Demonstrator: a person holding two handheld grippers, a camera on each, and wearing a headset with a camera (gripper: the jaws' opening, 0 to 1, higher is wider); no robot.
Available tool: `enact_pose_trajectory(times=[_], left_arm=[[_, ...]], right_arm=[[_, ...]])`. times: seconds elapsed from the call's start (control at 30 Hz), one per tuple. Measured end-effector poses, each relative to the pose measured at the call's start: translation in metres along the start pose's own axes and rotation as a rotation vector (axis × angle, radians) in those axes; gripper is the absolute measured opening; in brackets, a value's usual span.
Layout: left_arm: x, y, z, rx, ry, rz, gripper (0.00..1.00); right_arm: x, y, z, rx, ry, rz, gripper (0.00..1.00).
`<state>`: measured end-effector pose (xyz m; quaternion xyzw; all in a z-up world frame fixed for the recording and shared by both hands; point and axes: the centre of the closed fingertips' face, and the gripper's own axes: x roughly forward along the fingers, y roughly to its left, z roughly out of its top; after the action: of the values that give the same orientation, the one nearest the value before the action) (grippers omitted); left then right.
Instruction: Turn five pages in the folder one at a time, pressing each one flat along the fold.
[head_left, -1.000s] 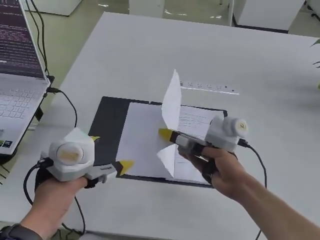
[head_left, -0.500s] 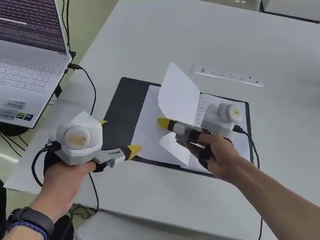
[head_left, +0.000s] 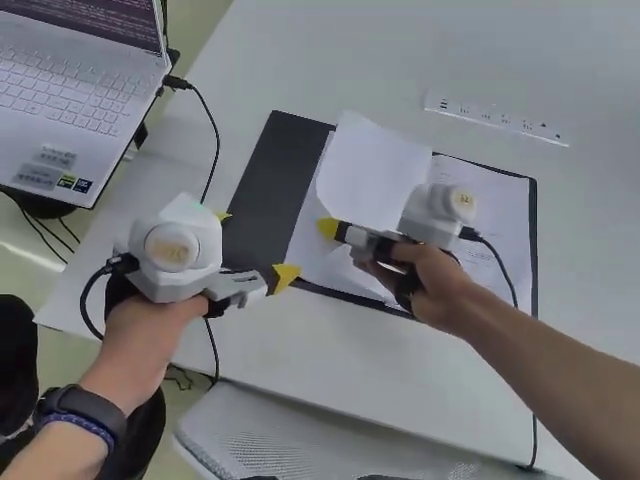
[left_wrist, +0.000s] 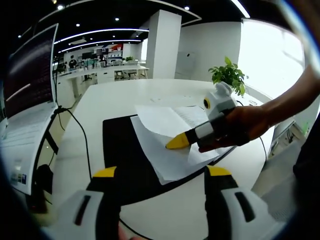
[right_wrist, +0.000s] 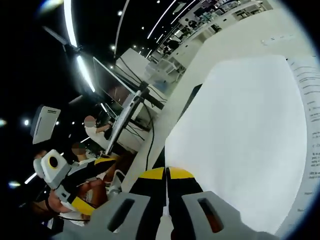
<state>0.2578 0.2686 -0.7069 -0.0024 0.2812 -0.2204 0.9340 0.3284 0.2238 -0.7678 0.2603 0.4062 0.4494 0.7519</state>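
Right gripper is clenched on the edge of a page, which I hold raised and curved above the open folder lying flat on the table. Left gripper has its jaws spread with nothing between them and hovers at the folder's near left corner, by the black cover and apart from the page. Off to the left sits a laptop, and a power strip lies on the table beyond the folder.
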Motion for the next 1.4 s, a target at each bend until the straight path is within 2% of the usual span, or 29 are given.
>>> enact_pose_trajectory(times=[0.27,0.53,0.7,0.97,1.2,1.3,1.4], left_arm=[[0.006,0.003,0.000,0.008,0.003,-0.010,0.68],[0.006,0.001,-0.002,0.012,0.014,-0.023,0.68],[0.006,0.003,-0.006,0.008,0.024,-0.018,0.68],[0.011,0.002,-0.007,0.009,0.034,-0.026,0.67],[0.025,-0.002,-0.016,0.020,0.061,-0.050,0.64],[0.031,-0.004,-0.015,0.027,0.066,-0.063,0.60],[0.038,0.000,-0.014,0.026,0.067,-0.064,0.57]], right_arm=[[0.016,-0.018,-0.015,0.026,0.040,-0.041,0.00],[0.028,-0.028,-0.026,0.052,0.064,-0.073,0.09],[0.030,-0.023,-0.027,0.046,0.054,-0.069,0.15],[0.029,-0.011,-0.026,0.049,0.040,-0.033,0.26],[0.027,-0.007,-0.024,0.031,0.039,-0.005,0.34],[0.023,-0.002,-0.016,0.033,0.011,0.009,0.35],[0.017,-0.002,-0.005,0.029,-0.015,0.008,0.36]])
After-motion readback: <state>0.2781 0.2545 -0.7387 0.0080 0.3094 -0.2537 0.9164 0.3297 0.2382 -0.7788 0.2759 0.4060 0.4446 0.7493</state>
